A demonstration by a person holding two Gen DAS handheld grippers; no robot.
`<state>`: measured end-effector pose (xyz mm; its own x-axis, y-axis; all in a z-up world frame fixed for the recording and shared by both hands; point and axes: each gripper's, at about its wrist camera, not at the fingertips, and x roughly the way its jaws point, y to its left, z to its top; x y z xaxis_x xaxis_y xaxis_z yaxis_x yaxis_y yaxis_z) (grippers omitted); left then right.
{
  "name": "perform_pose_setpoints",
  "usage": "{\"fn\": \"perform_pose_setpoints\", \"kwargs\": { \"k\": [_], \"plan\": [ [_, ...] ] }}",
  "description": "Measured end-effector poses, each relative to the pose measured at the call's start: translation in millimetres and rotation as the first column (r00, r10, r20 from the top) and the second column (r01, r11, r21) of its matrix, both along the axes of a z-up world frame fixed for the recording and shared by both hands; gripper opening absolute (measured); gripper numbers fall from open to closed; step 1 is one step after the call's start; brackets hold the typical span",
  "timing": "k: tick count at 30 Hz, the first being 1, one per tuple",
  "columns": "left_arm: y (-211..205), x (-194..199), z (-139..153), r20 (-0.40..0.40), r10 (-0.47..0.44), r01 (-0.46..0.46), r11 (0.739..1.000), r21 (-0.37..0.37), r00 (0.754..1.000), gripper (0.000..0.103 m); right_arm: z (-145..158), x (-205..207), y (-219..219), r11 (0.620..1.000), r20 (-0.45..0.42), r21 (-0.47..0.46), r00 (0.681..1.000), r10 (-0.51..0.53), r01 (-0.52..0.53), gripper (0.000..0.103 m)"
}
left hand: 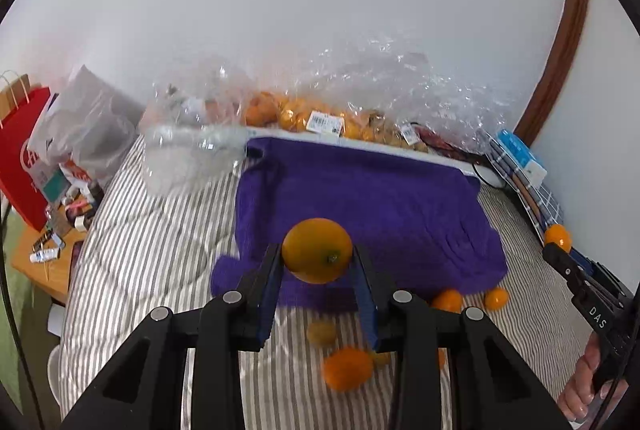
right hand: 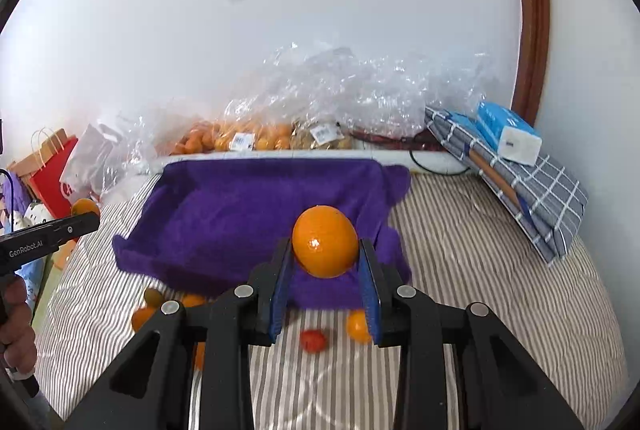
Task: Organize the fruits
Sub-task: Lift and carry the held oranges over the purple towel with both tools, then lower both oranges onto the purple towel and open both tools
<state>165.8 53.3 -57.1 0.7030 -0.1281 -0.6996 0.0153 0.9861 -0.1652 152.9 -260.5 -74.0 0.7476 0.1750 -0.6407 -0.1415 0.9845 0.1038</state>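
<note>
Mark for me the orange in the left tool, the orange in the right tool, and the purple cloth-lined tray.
Orange in left tool (left hand: pixel 317 250), left wrist view, centre of peel.
Orange in right tool (right hand: pixel 325 247), right wrist view, centre of peel.
Purple cloth-lined tray (right hand: pixel 240 206), right wrist view, bare cloth floor.

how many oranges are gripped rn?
2. One orange is in the left claw; the other orange is in the right claw. Loose fruit on the bed is not counted.
</note>
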Motion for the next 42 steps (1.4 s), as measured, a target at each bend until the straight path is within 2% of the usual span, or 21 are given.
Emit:
{"fn": "perform_pose_setpoints", "kwargs": {
  "k": [4,11,15,21,26,30,39,42],
  "plan": [
    [-3.1,21.2,5.1,0.003,0.006,-0.006,0.999,0.031,1.0,0.033,1.5,24.6,0.9,1.0,0.007,-0.006,1.0,0.009,-0.009,0.032],
    [-7.1,60.2,0.5,0.017,0.029,-0.029,0.999,0.03,0.999,0.033,-11.0,72.1,4.2,1.0,-0.009,0.009,1.0,0.012,-0.011,0.032],
    [-13.9,85.8,-15.4,0.007,0.044,-0.044,0.999,0.031,0.999,0.033,-25.2,99.2,7.7,1.0,-0.045,0.02,0.999,0.025,-0.024,0.032],
    [-23.0,116.4,-48.6,-0.05,0.046,-0.044,0.998,0.035,0.998,0.033,-55.1,130.0,22.4,0.999,-0.087,0.003,0.995,0.04,-0.039,0.032],
    [-29.5,128.8,-72.7,-0.105,0.032,-0.024,0.997,0.076,0.994,0.033,-82.8,143.1,29.6,0.999,-0.142,-0.011,0.989,0.049,-0.051,0.032],
    [-26.3,132.3,-82.9,-0.139,0.031,-0.022,0.997,0.067,0.99,0.033,-95.6,148.6,32.3,0.998,-0.175,-0.021,0.983,0.047,-0.052,0.032],
    [-19.6,135.2,-98.6,-0.201,0.037,-0.026,0.998,0.056,0.979,0.033,-107.9,153.9,31.2,0.999,-0.217,-0.018,0.975,0.045,-0.05,0.032],
    [-21.4,134.6,-99.5,-0.199,0.038,-0.025,0.997,0.068,0.979,0.033,-109.5,155.1,30.0,0.999,-0.224,-0.019,0.974,0.04,-0.045,0.032]
  ]
}}
